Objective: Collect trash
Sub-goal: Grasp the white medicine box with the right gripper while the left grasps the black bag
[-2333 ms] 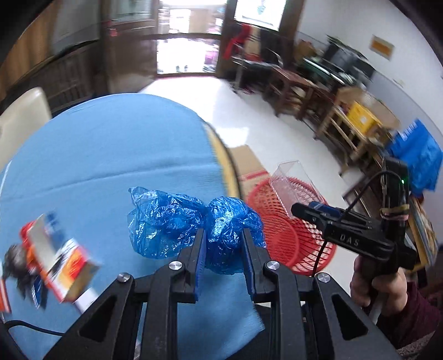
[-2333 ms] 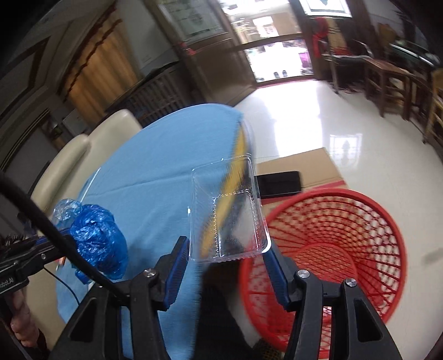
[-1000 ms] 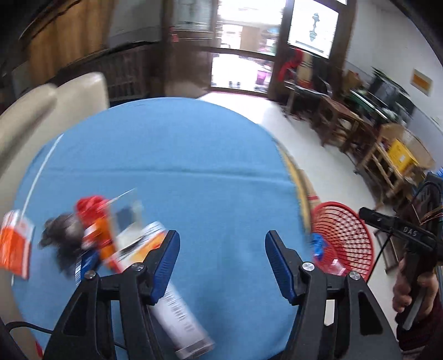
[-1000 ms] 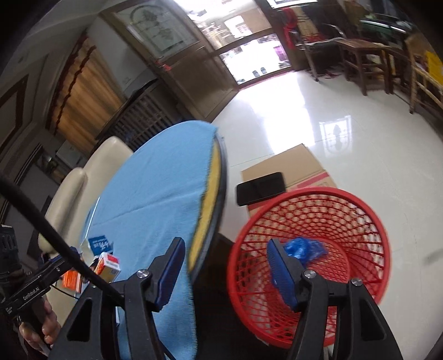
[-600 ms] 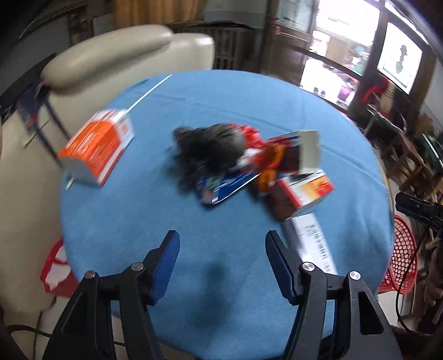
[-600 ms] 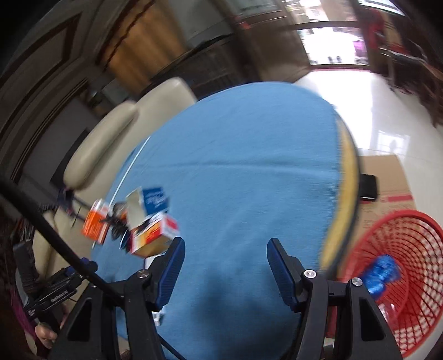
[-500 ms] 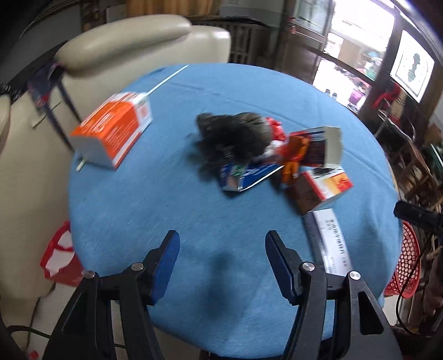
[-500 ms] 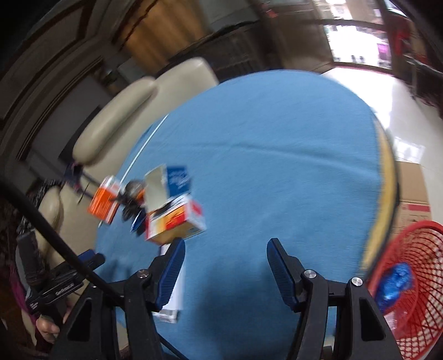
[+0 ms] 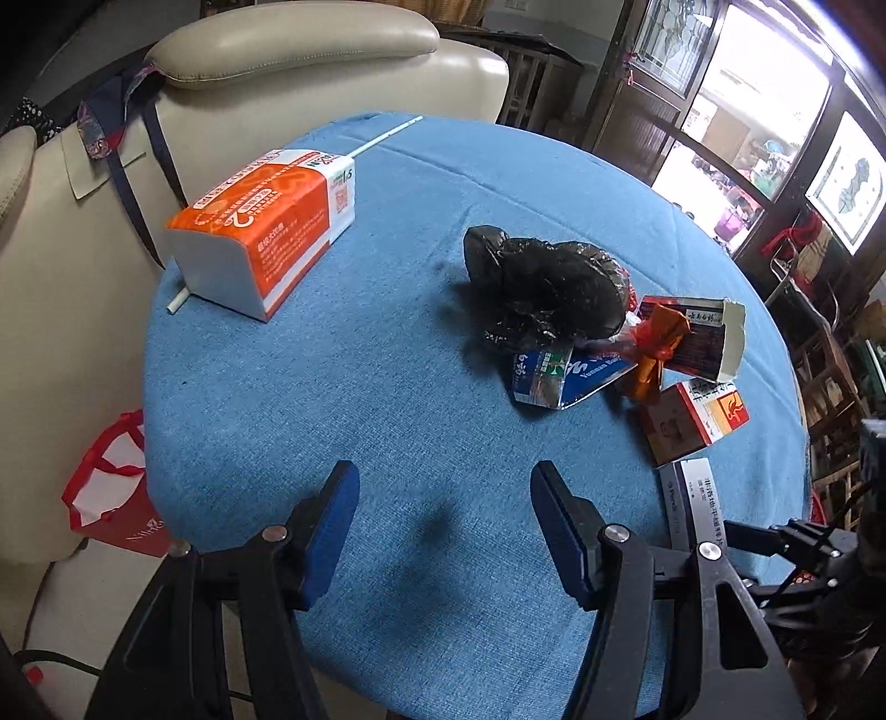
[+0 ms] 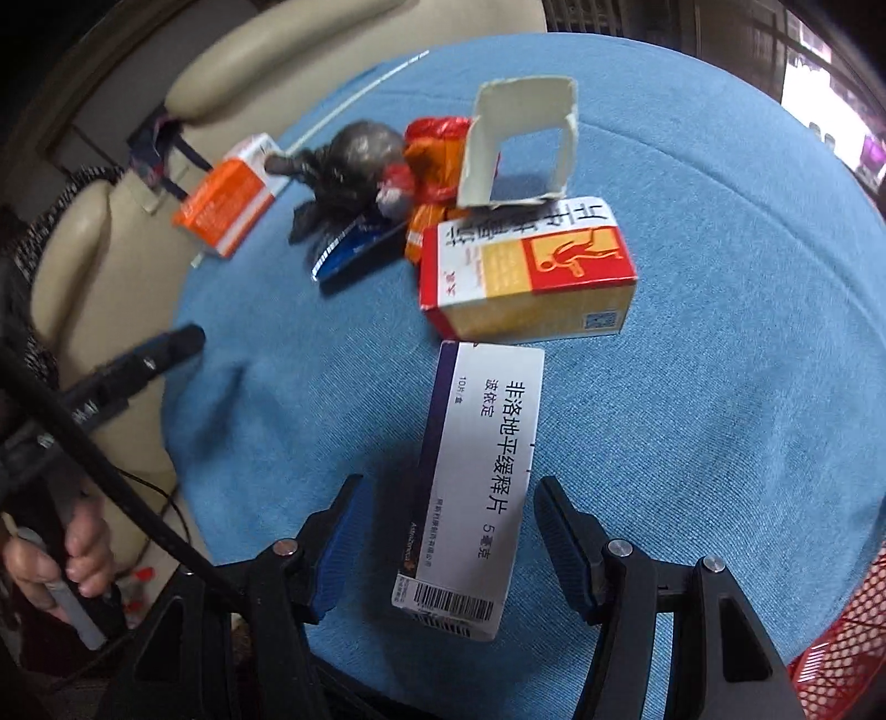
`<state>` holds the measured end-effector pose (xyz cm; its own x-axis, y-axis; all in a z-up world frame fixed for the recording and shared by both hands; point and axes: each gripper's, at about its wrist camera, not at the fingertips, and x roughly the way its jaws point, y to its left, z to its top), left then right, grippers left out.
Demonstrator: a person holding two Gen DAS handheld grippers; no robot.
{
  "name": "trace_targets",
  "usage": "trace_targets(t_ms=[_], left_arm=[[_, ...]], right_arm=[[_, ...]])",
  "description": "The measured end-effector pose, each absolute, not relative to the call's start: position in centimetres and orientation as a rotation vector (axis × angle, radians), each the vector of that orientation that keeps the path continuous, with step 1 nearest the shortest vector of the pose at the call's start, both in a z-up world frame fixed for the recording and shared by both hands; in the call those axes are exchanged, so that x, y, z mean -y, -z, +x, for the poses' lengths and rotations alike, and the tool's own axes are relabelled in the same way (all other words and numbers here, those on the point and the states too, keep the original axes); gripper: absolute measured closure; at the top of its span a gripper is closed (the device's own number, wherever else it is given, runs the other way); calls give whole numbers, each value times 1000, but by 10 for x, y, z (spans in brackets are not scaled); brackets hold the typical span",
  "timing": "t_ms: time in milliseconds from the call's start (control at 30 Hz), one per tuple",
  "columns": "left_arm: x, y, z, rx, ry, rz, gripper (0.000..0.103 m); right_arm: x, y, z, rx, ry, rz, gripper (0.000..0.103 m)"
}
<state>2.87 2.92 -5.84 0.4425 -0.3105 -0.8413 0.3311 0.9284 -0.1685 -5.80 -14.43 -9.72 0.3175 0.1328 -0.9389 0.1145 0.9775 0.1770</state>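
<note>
A heap of trash lies on the round blue table [image 9: 343,387]: a black plastic bag [image 9: 542,288], a flattened blue carton [image 9: 565,376], a dark open box [image 9: 698,338] and a red-and-yellow box [image 9: 698,421]. An orange tissue pack [image 9: 266,221] lies apart on the left. My left gripper [image 9: 443,498] hangs open over bare cloth, short of the heap. My right gripper [image 10: 451,493] is open and points down at a long white medicine box [image 10: 476,482]. The box lies between its jaws with a gap on each side. Just beyond it sits the red-and-yellow box [image 10: 526,271].
The red mesh basket [image 10: 841,653] stands on the floor off the table's right edge. Cream leather chairs [image 9: 310,50] press against the far-left rim, with a red-and-white bag [image 9: 111,498] on the floor below. A white straw [image 9: 382,135] lies near the far edge.
Both grippers let the blue bag and the clear tray go over the red basket. They then swung back left over the table, and the right one has come down around the white box.
</note>
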Motion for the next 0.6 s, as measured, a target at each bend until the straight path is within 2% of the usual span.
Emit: trace_targets(t_ms=[133, 233, 500, 600], left_arm=[[-27, 53, 36, -1044, 429, -13, 38], [-20, 45, 45, -1034, 459, -29, 38], [17, 22, 106, -1074, 514, -220, 38], [39, 27, 132, -1146, 517, -273, 37]], right_arm=[[132, 104, -53, -1247, 18, 167, 38], [126, 106, -49, -1238, 40, 105, 53], [144, 100, -58, -1197, 29, 151, 54], [161, 93, -67, -1181, 36, 174, 54]])
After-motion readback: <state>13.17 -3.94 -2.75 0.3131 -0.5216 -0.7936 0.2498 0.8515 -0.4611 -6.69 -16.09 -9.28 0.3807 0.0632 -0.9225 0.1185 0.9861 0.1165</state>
